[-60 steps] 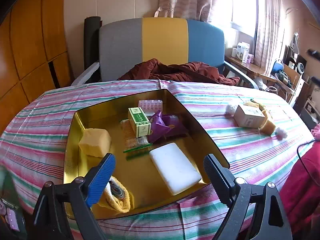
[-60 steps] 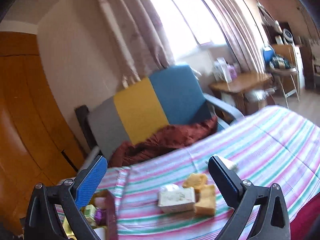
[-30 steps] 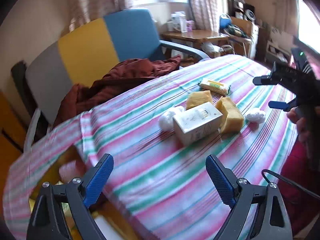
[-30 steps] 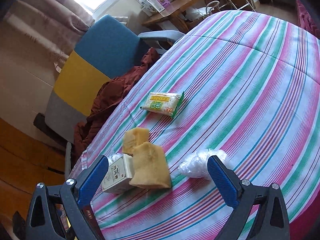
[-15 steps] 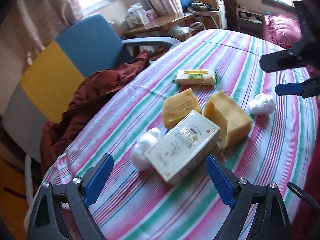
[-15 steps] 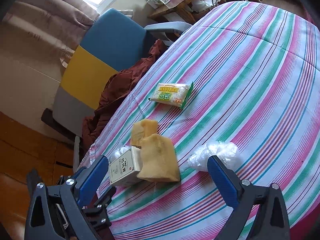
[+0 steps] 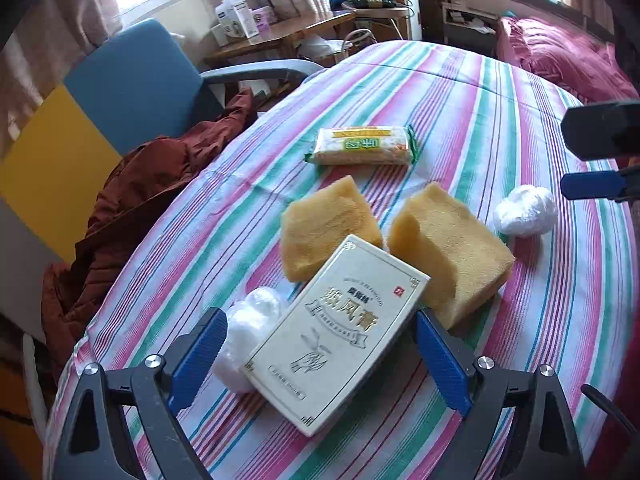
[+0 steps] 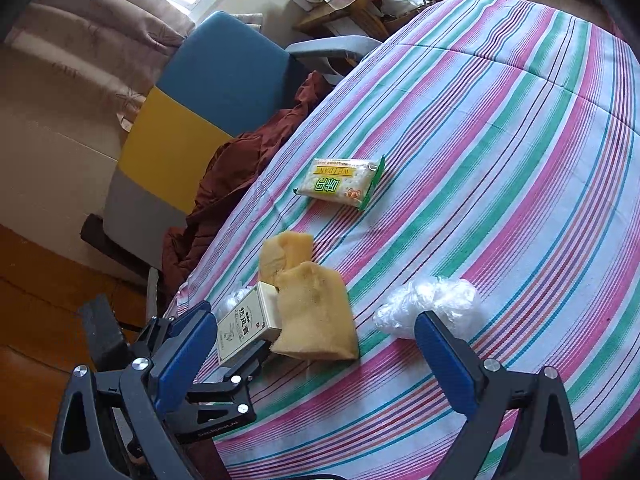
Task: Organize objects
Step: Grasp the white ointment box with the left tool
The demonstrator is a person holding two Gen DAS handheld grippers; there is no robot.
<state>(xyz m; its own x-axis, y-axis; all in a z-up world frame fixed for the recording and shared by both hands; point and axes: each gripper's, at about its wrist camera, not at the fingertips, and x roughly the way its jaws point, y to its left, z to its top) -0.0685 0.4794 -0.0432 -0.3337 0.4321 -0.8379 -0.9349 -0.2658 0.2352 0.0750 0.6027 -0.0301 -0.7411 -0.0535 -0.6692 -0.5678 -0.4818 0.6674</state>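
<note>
The left tool (image 7: 316, 356) straddles the white box (image 7: 340, 332) with jaws wide, pads apparently not yet touching, probably lined up to grip it. The box lies on the worktop (image 7: 500, 120), sponges (image 7: 448, 248) at 12 o'clock. The right tool (image 8: 316, 344) hangs open, empty.

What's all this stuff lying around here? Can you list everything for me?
white box: one, cream with gold print, between the left gripper's open fingers
sponges: two, yellow, just behind the box
plastic wads: two, white, one beside the box, one apart near the right gripper
snack packet: one, white and green, farther back
tablecloth: one, pink, green and white stripes
chair: one, grey, yellow and blue, behind the table
brown jacket: one, on the chair
left gripper: open
right gripper: open
</note>
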